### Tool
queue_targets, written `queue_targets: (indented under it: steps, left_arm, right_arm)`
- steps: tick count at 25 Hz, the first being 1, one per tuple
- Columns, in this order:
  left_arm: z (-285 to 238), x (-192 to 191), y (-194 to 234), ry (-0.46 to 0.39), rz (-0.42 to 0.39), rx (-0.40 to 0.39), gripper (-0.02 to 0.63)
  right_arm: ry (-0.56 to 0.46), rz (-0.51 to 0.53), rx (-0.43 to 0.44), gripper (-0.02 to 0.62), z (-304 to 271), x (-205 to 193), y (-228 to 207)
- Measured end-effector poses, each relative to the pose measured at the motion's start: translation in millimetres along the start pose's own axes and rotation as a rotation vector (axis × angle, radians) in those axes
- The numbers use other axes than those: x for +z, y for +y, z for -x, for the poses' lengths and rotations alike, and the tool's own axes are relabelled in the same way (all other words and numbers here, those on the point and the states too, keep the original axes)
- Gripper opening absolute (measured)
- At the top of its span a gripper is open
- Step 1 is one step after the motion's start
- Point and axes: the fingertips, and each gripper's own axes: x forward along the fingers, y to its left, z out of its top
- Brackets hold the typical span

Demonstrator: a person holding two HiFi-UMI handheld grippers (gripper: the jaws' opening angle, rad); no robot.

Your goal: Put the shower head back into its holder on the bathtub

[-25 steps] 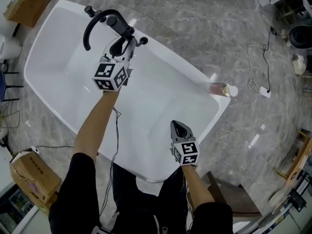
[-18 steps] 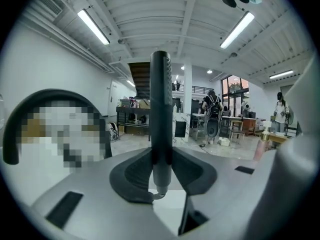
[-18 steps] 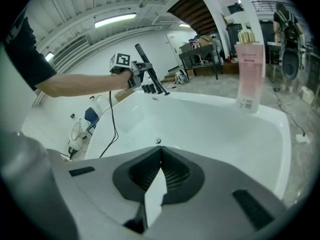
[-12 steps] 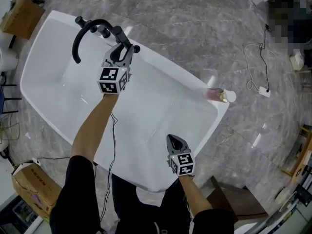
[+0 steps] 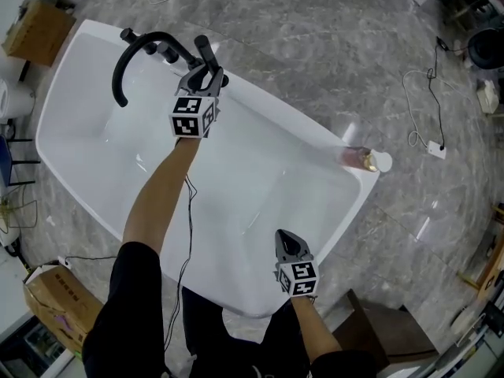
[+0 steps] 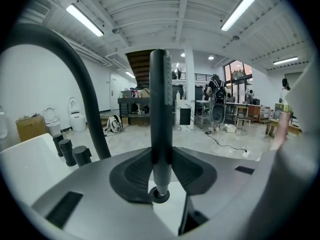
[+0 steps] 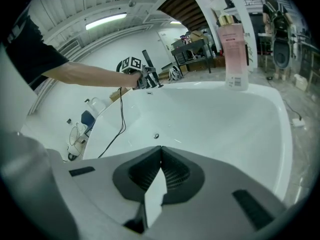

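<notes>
Gripping the black shower head (image 6: 160,109) upright between closed jaws, the left gripper (image 5: 203,75) is hovering at the bathtub's (image 5: 260,179) far rim beside the faucet (image 6: 90,109). Seating it looks like the step in hand, so the handle's lower end is needing alignment over the holder. Knobs (image 6: 81,155) are crowding 1 side, while the tub side is lying open. The right gripper (image 5: 288,244) is hanging closed and empty.

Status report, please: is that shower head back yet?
Left hand-held gripper shut on shower head, upright. Tip at the holder, seating unclear. Right hand-held gripper shut, empty. Nothing in the way.
</notes>
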Motion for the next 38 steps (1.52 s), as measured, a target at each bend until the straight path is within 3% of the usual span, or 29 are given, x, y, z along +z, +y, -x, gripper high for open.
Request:
queue_targets:
  steps: [6,16,23,33,35,38]
  left_arm:
    - [-12,-26,8,0.018,0.057,0.021,0.133]
    - [-23,-61,12,0.067,0.066,0.01,0.135]
    - [-16,-65,5,0.094,0.061,-0.023,0.138]
    - [52,-66,-26,0.122,0.034,-0.085,0.137]
    - [78,-59,-32,0.112,0.081,-0.078,0.133]
    - [130,-62,-47,0.115,0.149,-0.049,0.07]
  right_arm:
    - [0.008,-0.023,0.008,0.006,-3,-13,-7]
    - [0.022,-0.052,0.017,0.006,-5,-21,-5]
    - [0.02,-0.027,0.022,0.006,-6,-22,0]
    - [-0.032,-0.021,0.006,0.006,8,-4,-2]
    - [-0.025,0.004,0.015,0.006,11,-2,-1]
    - [-0.025,0.004,-0.004,0.005,18,0,-2]
